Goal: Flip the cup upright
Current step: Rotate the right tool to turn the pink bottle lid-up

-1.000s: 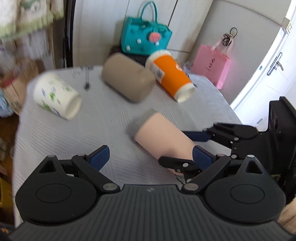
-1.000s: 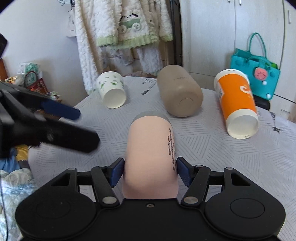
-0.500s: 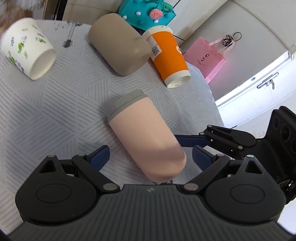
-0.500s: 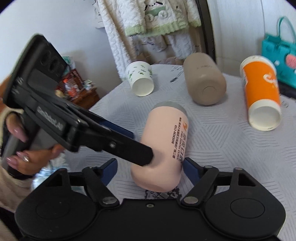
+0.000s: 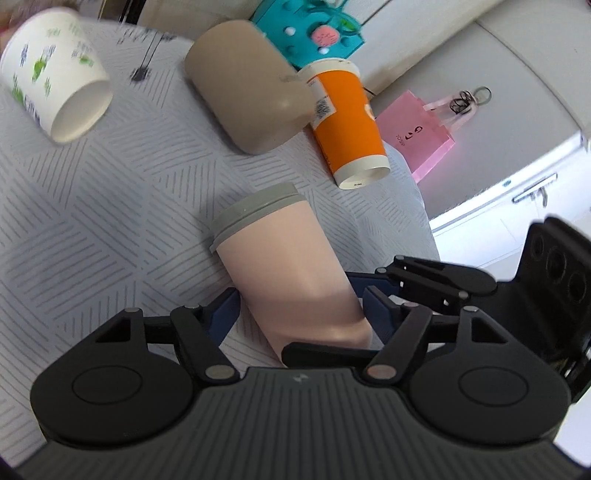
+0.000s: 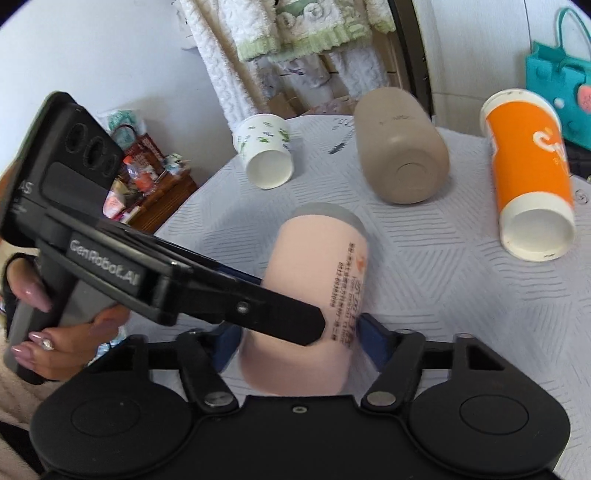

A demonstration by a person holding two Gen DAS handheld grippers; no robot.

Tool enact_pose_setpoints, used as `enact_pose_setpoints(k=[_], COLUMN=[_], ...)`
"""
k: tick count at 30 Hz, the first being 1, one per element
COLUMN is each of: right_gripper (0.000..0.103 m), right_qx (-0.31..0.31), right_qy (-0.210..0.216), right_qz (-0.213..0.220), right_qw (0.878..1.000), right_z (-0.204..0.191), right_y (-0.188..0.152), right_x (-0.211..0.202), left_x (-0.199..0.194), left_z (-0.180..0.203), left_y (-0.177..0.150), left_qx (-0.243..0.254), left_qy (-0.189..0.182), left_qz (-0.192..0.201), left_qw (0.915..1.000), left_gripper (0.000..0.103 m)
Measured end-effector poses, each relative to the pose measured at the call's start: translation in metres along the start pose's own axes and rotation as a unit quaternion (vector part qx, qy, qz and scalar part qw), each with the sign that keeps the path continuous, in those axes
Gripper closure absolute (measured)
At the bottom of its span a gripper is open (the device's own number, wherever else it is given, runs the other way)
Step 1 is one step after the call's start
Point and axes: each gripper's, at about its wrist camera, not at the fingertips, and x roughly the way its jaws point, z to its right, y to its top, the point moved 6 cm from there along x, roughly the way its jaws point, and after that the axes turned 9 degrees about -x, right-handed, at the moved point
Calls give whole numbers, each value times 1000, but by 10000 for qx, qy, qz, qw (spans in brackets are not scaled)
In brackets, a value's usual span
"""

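A pink cup with a grey lid is tilted, its lid end toward the far side; it also shows in the right wrist view. My left gripper straddles its base end, both blue pads against its sides. My right gripper also grips the same end from another side. The right gripper's fingers cross the left wrist view at the right, and the left gripper's finger lies across the cup in the right wrist view.
On the grey patterned tablecloth lie a white paper cup with green print, a beige cup and an orange cup. A teal bag and a pink bag are beyond the table.
The left gripper moved in over the pink cup and closed on its base end. The cup's base has lifted, tilting the cup up from lying flat.
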Motion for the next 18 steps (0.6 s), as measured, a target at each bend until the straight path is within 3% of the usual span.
enact_pose_setpoints(k=[7, 18], right_gripper=[31, 31], right_qx=[-351, -625], right_qy=[-241, -480], right_qz=[217, 881], right_qw=[9989, 9930], right_z=[-9, -23], right_y=[-3, -21], right_x=[-9, -25], left_x=[-10, -36], left_z=[23, 42], left_y=[-11, -39], left_qx=[799, 1870], left_qy=[286, 281], left_qz=[437, 1050], left_qw=[9954, 9763], left_gripper=[31, 41])
